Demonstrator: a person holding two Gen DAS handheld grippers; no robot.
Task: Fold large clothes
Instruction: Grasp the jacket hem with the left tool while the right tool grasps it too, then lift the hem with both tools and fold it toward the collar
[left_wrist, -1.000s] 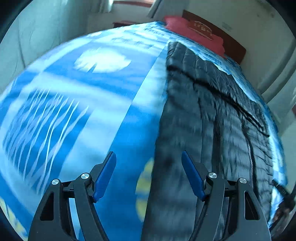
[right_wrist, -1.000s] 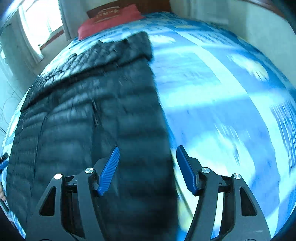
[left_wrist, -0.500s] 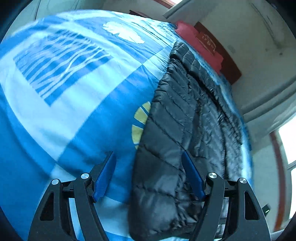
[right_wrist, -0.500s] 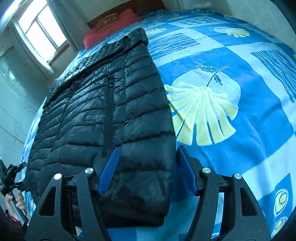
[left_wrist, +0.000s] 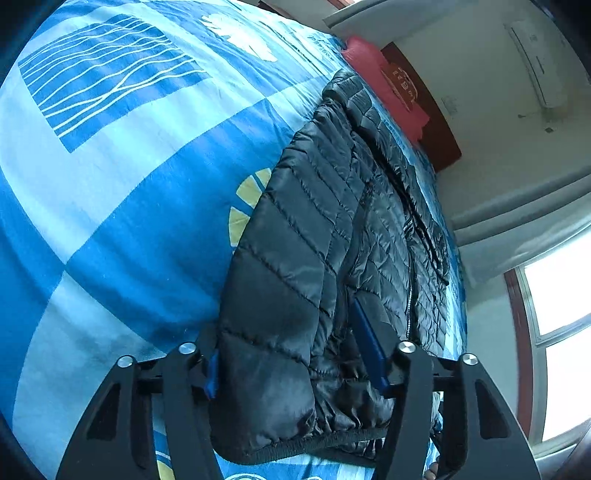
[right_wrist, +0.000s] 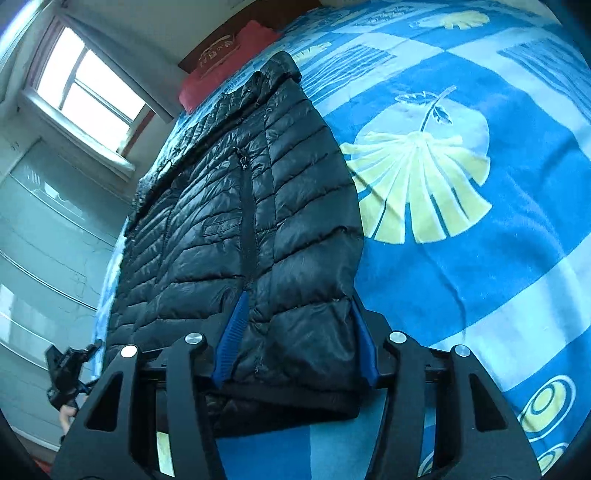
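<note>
Bed (right_wrist: 517, 229) w/ blue & pale-blue checked cover, yellow leaf & shell prints; red pillow (right_wrist: 225, 62) at far end against dark wood headboard (left_wrist: 439, 133). Plain pale walls, AC unit (left_wrist: 535, 62) high on wall above headboard side. Window (right_wrist: 88, 92) w/ reddish-brown frame, v. bright daylight, grey curtain (right_wrist: 147, 88) beside it; pale cupboard panels (right_wrist: 44, 240) below window in right view.

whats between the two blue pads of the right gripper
In the right wrist view, the hem corner of the black puffer jacket bulges between the pads of the right gripper, whose jaws are closing on it.
</note>
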